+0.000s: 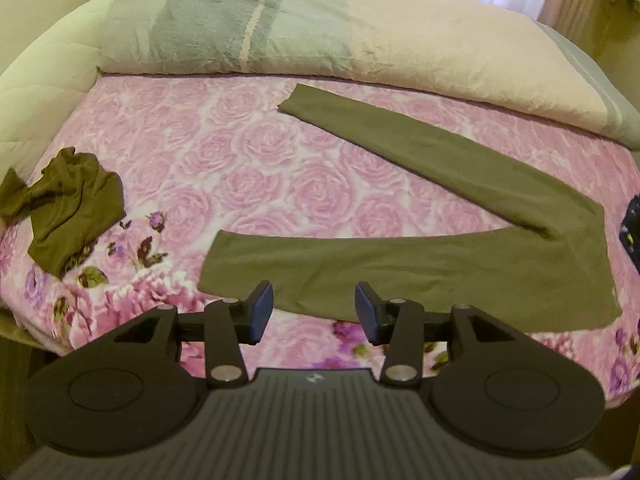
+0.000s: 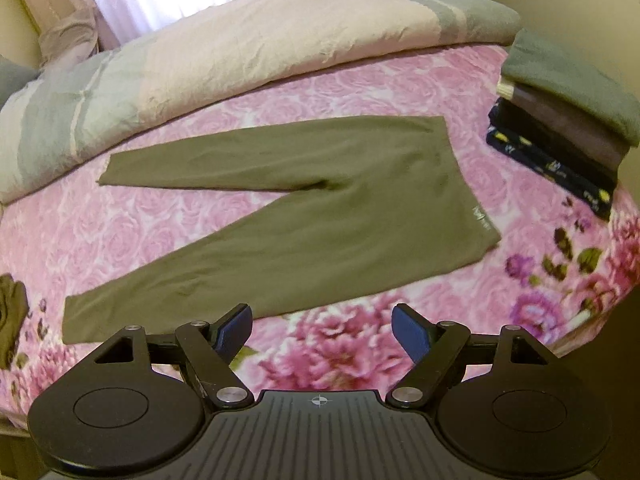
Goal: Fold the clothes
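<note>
Olive-green leggings (image 1: 420,264) lie flat on the pink floral bedspread (image 1: 224,168), legs spread in a V, waistband to the right; they also show in the right wrist view (image 2: 320,216). My left gripper (image 1: 315,312) is open and empty, hovering at the near leg's lower edge. My right gripper (image 2: 321,330) is open and empty, just in front of the near leg, over the bedspread (image 2: 340,344). A crumpled olive garment (image 1: 68,208) lies at the left of the bed, its edge also in the right wrist view (image 2: 12,312).
A rolled grey and cream duvet (image 1: 320,36) lies along the far side of the bed, also in the right wrist view (image 2: 200,52). A stack of folded clothes (image 2: 568,128) sits at the right. The bed's near edge is just below the grippers.
</note>
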`<action>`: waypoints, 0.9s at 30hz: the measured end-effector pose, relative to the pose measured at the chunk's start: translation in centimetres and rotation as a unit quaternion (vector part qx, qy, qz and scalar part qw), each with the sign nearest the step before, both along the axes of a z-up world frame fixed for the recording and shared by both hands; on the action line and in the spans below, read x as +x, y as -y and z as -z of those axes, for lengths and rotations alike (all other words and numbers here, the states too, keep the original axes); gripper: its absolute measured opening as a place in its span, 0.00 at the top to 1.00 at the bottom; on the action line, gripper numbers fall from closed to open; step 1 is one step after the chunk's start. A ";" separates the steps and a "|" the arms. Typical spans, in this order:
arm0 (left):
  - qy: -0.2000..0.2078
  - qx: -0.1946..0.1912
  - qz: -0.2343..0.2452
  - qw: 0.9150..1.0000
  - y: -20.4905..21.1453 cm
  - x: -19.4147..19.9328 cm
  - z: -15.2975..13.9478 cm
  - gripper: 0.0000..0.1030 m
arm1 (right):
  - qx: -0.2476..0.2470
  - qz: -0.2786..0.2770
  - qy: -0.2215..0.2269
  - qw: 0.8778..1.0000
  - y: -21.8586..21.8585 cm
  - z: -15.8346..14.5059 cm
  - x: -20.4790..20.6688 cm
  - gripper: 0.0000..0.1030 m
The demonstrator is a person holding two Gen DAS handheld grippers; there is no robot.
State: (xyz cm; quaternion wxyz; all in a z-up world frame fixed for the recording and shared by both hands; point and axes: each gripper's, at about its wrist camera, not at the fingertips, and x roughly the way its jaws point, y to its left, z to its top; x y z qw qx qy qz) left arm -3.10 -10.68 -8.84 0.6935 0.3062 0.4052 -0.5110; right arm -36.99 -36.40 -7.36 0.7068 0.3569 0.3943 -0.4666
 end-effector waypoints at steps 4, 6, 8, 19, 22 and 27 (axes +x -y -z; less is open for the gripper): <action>0.001 -0.007 -0.008 1.000 0.1 -4.0 -0.8 0.60 | -0.001 -0.022 -0.011 1.000 2.1 -0.4 -2.7 0.23; 0.001 -0.008 -0.015 1.000 -0.1 -5.7 -1.2 0.60 | 0.000 -0.032 -0.017 0.999 3.0 -0.5 -3.9 0.23; 0.003 -0.008 -0.023 1.000 -0.4 -7.3 -1.6 0.59 | 0.003 -0.043 -0.024 0.999 3.9 -0.7 -5.1 0.23; 0.026 -0.007 -0.065 0.998 -3.2 -12.4 -2.7 0.58 | 0.025 -0.109 -0.041 0.993 4.9 -0.1 -8.6 0.23; 0.032 0.002 -0.069 0.997 -4.1 -13.3 -2.5 0.58 | 0.031 -0.121 -0.046 0.991 4.7 0.1 -9.3 0.23; 0.038 0.018 -0.070 0.997 -5.5 -14.6 -1.9 0.58 | 0.042 -0.132 -0.054 0.989 4.2 0.7 -10.3 0.23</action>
